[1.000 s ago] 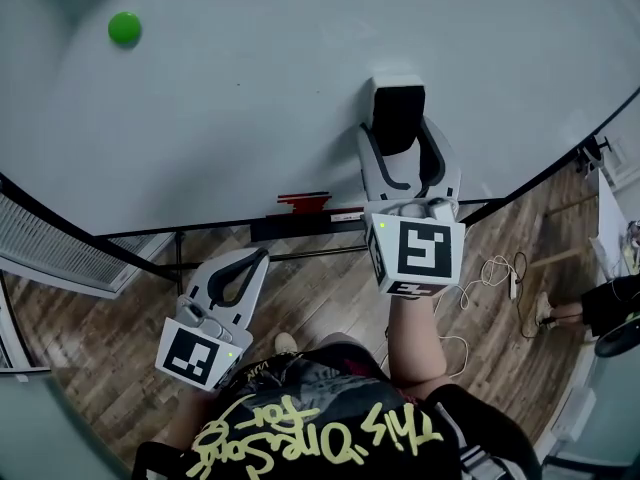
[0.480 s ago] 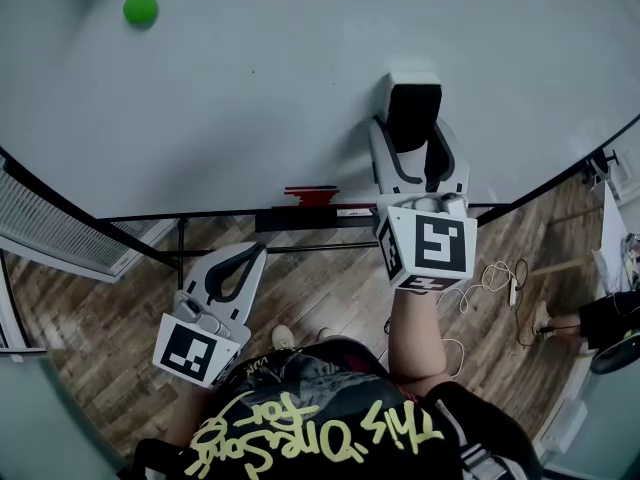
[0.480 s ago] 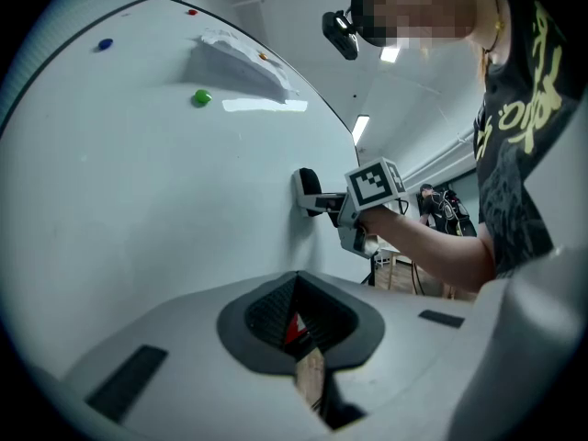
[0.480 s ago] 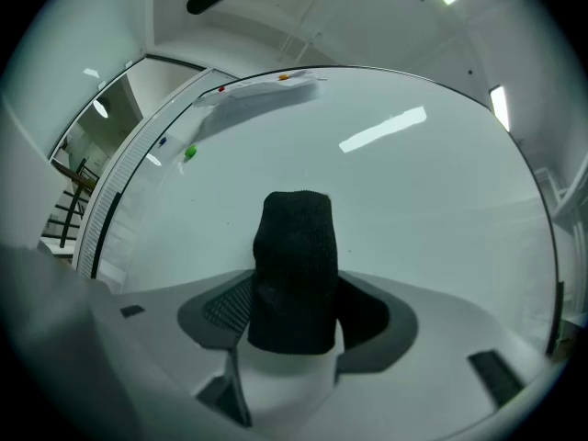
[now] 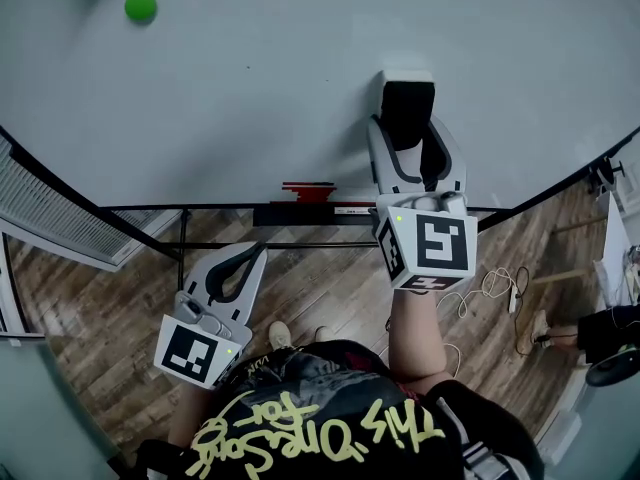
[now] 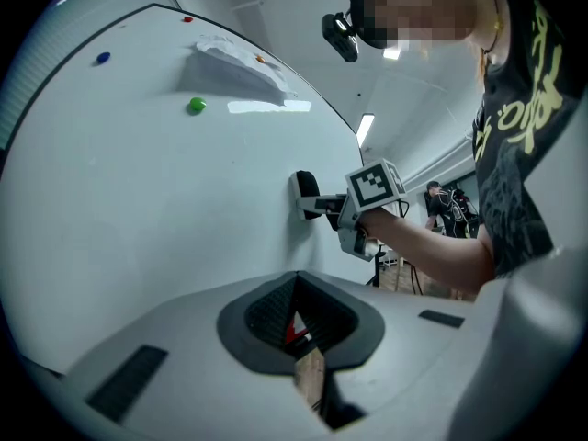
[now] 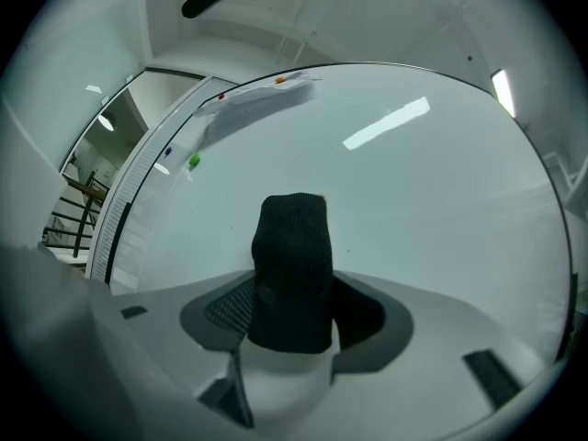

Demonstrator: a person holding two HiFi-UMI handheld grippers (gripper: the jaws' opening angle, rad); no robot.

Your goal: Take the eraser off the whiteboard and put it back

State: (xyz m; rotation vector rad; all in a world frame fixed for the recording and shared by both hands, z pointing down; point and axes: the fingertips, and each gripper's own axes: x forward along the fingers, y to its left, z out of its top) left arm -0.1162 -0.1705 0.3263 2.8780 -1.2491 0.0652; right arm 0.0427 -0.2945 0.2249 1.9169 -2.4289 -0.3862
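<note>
The eraser (image 5: pixel 407 108) is seen flat against the whiteboard (image 5: pixel 250 98), right of its middle and just above its lower edge. It is enclosed by the right gripper (image 5: pixel 407 123), whose jaws are set one on each side of it, with the tips level with its midsection. These jaws have just been closing, and the pads are now laid against the eraser's two long sides, so it is clamped at a wide opening. In the right gripper view the eraser is shown upright between the ribbed pads, with its upper end clear of the jaws and its foot covered by them.

The left gripper (image 5: pixel 258 256) is held well apart from the eraser, low and to the left, off the board and over the wooden floor (image 5: pixel 90 298). Its jaws are brought together at the tips and nothing is held in them.

The eraser's near end is hidden in the head view by the gripper body and the marker cube (image 5: pixel 425 248). How firmly the pads press cannot be judged. A small red thing (image 5: pixel 308 190) on the ledge under the board is too small to be identified. A green magnet (image 5: pixel 141 6) is fixed far up the board on the left.
</note>
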